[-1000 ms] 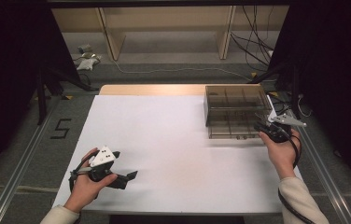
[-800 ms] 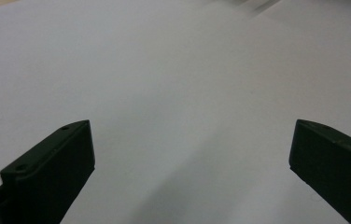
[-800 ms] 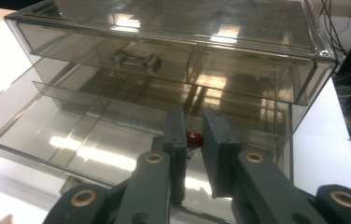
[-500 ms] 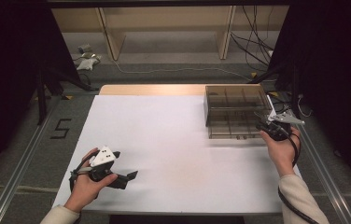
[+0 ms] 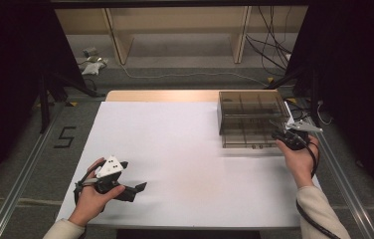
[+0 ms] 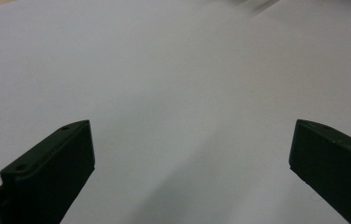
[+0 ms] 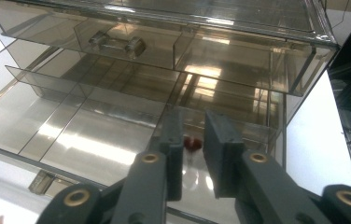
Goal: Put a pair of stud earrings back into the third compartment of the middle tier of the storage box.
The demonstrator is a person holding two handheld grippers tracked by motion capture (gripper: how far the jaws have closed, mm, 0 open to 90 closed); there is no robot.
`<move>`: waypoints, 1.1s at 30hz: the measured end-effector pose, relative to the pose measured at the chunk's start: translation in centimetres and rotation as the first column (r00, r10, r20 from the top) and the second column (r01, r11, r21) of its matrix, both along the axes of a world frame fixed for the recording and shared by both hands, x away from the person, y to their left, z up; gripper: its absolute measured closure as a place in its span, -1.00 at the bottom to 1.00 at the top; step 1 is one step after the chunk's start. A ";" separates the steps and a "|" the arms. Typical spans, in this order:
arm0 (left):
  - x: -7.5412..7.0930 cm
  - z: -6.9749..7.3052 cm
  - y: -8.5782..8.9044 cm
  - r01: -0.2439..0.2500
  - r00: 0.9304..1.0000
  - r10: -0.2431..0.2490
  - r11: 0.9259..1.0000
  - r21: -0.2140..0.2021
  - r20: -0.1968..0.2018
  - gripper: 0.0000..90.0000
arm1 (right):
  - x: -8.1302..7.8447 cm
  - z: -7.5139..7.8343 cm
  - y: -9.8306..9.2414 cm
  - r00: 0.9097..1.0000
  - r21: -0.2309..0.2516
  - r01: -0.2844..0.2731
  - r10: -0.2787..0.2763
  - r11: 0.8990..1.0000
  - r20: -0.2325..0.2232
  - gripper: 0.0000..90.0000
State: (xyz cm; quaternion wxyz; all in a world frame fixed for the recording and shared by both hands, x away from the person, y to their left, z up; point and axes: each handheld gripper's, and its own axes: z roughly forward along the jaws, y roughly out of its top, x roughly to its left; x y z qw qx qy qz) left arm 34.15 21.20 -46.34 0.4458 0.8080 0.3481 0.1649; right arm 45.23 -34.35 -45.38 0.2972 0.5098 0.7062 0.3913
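Drawer organizer (image 5: pixel 252 118) of smoky clear plastic stands at the table's (image 5: pixel 185 164) far right; a small red object (image 7: pixel 191 143) lies in the open lower drawer's right compartment. Reaching into that drawer, the right gripper (image 7: pixel 193 144) has its jaws narrowly apart, just been opening, either side of the red object, pads not pressing. Well left of the organizer, the left gripper (image 6: pixel 190 154) rests wide open, holding nothing.
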 end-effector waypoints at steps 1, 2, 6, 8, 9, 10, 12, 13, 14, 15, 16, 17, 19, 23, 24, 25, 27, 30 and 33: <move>0.0 0.0 0.0 0.000 1.000 0.000 1.000 0.001 0.000 -1.00 | 0.0 0.0 0.0 1.000 0.002 -0.003 0.003 1.000 -0.002 0.65; 0.0 0.0 0.0 0.000 1.000 0.000 1.000 0.000 0.001 -1.00 | 0.0 0.0 0.0 1.000 0.010 -0.006 0.006 1.000 -0.005 0.59; 0.0 0.0 0.0 0.000 1.000 0.000 1.000 0.000 0.001 -1.00 | -0.3 0.2 -0.1 1.000 0.032 -0.013 0.013 0.999 0.001 0.39; 0.0 0.0 0.0 0.001 1.000 -0.001 1.000 -0.001 0.001 -1.00 | -0.6 0.3 0.1 1.000 0.041 -0.028 0.028 0.999 0.008 0.27; 0.0 0.0 0.0 0.001 1.000 -0.001 1.000 -0.003 0.000 -1.00 | -0.7 0.4 0.2 0.999 0.040 -0.034 0.033 0.999 0.008 0.22; 0.0 0.0 0.0 0.002 1.000 -0.002 1.000 -0.004 -0.001 -1.00 | -0.9 0.4 0.4 0.999 0.040 -0.038 0.037 0.998 0.010 0.17; 0.0 0.0 0.0 0.003 1.000 -0.003 1.000 -0.004 -0.001 -1.00 | -1.3 0.5 0.8 0.998 0.049 -0.062 0.062 0.997 0.007 0.06; 0.0 0.0 0.0 0.006 1.000 -0.006 1.000 -0.005 -0.003 -1.00 | -1.5 0.5 1.0 0.997 0.047 -0.075 0.075 0.996 0.008 0.01; 0.0 -0.1 -0.1 0.006 1.000 -0.006 1.000 -0.006 -0.003 -1.00 | -1.7 0.6 1.4 0.995 0.040 -0.096 0.096 0.995 0.006 -0.04; 0.1 -0.1 0.0 0.007 1.000 -0.007 1.000 -0.007 -0.004 -1.00 | -1.8 0.6 1.6 0.994 0.038 -0.110 0.110 0.993 0.002 -0.12; 0.1 -0.1 0.0 0.008 1.000 -0.008 1.000 -0.006 -0.004 -1.00 | -2.0 0.6 1.8 0.992 0.040 -0.126 0.126 0.991 0.000 -0.15; 0.1 0.0 0.0 0.009 1.000 -0.009 1.000 -0.006 -0.004 -1.00 | -2.2 0.7 2.1 0.991 0.040 -0.135 0.135 0.990 0.006 -0.18; 0.1 0.0 -0.1 0.009 1.000 -0.009 1.000 -0.009 -0.003 -1.00 | -2.6 0.9 2.5 0.987 0.030 -0.158 0.158 0.987 0.011 -0.26; 0.2 0.0 -0.1 0.014 1.000 -0.014 1.000 -0.005 -0.003 -1.00 | -3.2 1.1 3.2 0.983 0.023 -0.184 0.183 0.983 0.029 -0.33; 0.2 0.0 -0.2 0.012 1.000 -0.012 1.000 -0.008 -0.001 -1.00 | -3.3 1.2 3.3 0.982 0.025 -0.185 0.184 0.982 0.034 -0.33; 0.2 0.0 -0.2 0.013 1.000 -0.013 1.000 -0.007 0.000 -1.00 | -3.3 1.2 3.4 0.982 0.024 -0.187 0.186 0.982 0.040 -0.33; 0.2 0.0 -0.3 0.014 1.000 -0.014 1.000 -0.008 -0.001 -1.00 | -3.4 1.3 3.4 0.981 0.027 -0.189 0.188 0.982 0.040 -0.34; 0.2 -0.1 -0.3 0.014 1.000 -0.014 1.000 -0.005 -0.003 -1.00 | -3.5 1.2 3.3 0.980 0.029 -0.199 0.198 0.980 0.036 -0.34; 0.2 -0.1 -0.3 0.014 1.000 -0.014 1.000 -0.006 -0.003 -1.00 | -3.5 1.2 3.2 0.979 0.033 -0.203 0.201 0.979 0.039 -0.36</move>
